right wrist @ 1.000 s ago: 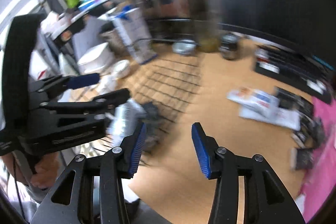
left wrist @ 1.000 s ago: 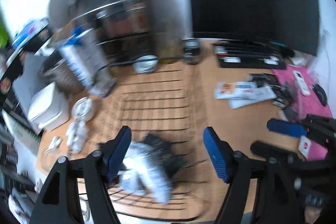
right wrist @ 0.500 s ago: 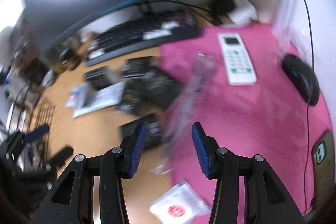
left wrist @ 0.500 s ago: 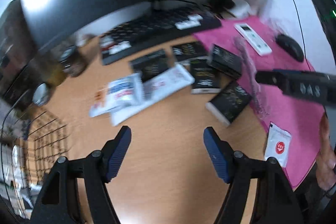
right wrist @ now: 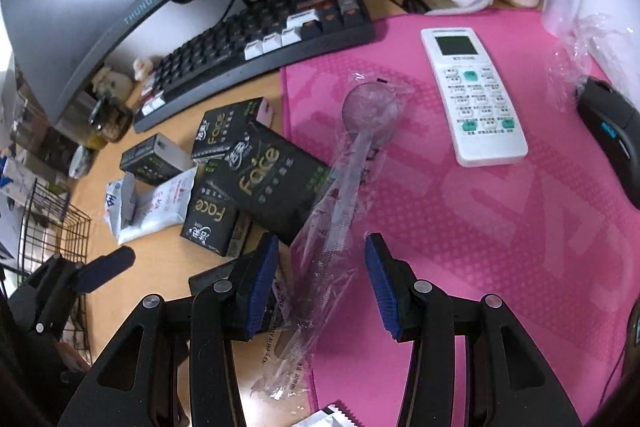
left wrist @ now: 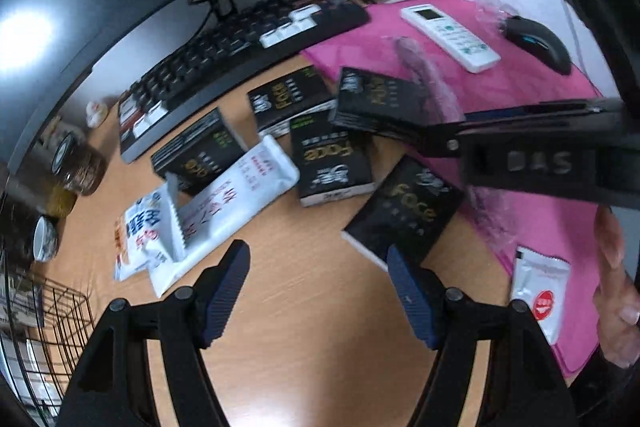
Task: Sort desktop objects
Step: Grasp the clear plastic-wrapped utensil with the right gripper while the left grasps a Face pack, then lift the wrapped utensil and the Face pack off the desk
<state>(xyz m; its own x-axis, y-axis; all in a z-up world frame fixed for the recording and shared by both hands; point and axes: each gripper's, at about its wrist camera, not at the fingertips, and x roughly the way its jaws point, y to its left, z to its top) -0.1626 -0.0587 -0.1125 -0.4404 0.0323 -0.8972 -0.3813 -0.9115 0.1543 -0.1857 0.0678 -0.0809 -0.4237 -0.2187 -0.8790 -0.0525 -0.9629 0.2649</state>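
Cluttered wooden surface [right wrist: 160, 311] with pink mat [right wrist: 500, 227], keyboard [right wrist: 256, 43] and monitor behind. Wrapped plastic spoon [right wrist: 352, 163] lying half on the mat's left edge, bowl towards the remote [right wrist: 472, 95], handle running down between the right hand-held gripper [right wrist: 320, 283]'s pads. Jaws just been closing, pads not yet touching the wrapper. Likely very light, thin, slippery film over a stiff handle; best pinched across the handle, not the loose crinkly wrap. Left hand-held gripper [left wrist: 320, 291] spread, empty, above bare wood near the black packs [left wrist: 404, 211].
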